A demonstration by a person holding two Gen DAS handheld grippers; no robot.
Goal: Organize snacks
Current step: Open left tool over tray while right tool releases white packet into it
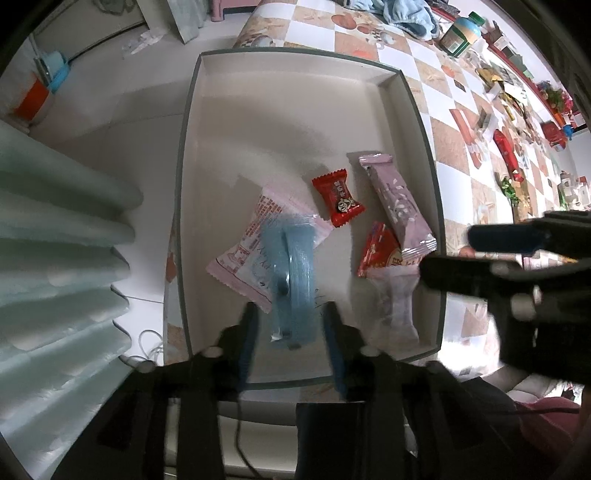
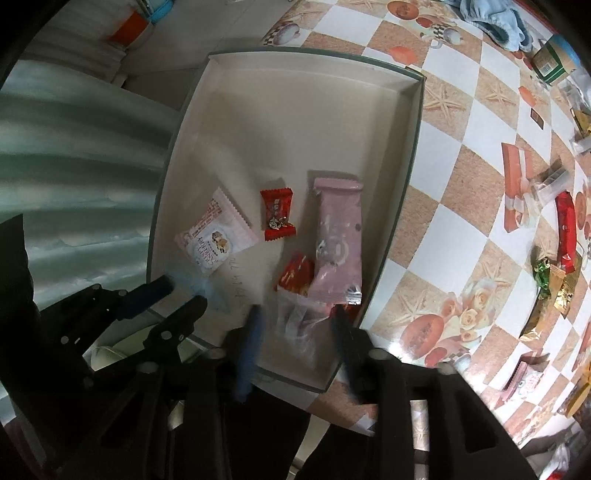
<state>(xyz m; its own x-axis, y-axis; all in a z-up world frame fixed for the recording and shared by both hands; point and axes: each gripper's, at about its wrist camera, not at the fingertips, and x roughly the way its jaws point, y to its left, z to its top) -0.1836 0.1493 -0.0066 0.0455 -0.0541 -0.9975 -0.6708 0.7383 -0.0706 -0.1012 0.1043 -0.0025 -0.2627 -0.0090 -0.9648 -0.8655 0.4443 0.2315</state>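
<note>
A shallow white box (image 1: 207,184) (image 2: 229,122) holds several snacks: a pink-white biscuit pack (image 1: 255,243) (image 2: 216,236), a small red candy (image 1: 338,201) (image 2: 277,214), a long pink bar (image 1: 397,201) (image 2: 338,236) and a red packet (image 1: 378,247) (image 2: 295,273). My left gripper (image 1: 290,317) (image 2: 181,295) is open over the box's near end, with a blurred pale blue packet (image 1: 295,269) between and just beyond its fingers. My right gripper (image 2: 297,325) (image 1: 491,251) is open above a blurred clear wrapper (image 2: 299,314) (image 1: 395,299) at the box's near right corner.
The box sits on a checkered tablecloth (image 2: 461,155). Many loose snacks lie to the right, among them a long red bar (image 2: 567,229) and gold and green candies (image 2: 546,280). A green-labelled jar (image 1: 460,33) and a blue cloth (image 1: 402,16) are at the far edge. Pale green folded material (image 1: 55,236) is left.
</note>
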